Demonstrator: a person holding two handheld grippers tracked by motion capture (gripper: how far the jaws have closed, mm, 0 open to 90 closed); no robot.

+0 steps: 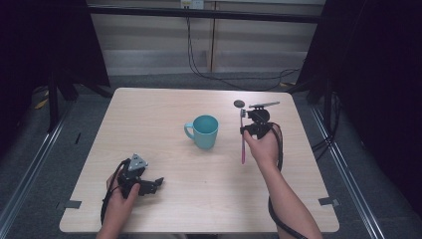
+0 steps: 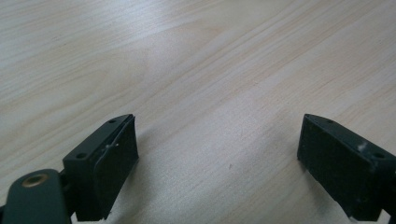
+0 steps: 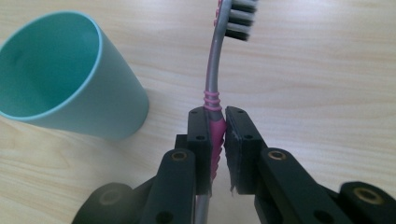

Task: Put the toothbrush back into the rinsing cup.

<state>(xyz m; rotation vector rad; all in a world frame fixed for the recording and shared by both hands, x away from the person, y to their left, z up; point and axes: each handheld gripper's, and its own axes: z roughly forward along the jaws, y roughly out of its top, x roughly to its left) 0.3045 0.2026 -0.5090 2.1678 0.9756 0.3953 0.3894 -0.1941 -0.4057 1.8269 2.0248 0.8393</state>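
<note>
The right tongs were clamped on the pink grip of the toothbrush, just beside the teal mug on the worktop, while the left tongs rested apart and empty; I feared that narrow pinch might let the brush swivel and knock the mug's rim.

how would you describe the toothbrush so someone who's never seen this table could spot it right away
Start at the light wooden table and find the teal mug near its middle. Just right of the mug, the right hand-held gripper is shut on the toothbrush. It is the one long thin thing there, with a pink and grey handle and a dark and white bristle head pointing toward the far edge.
</note>
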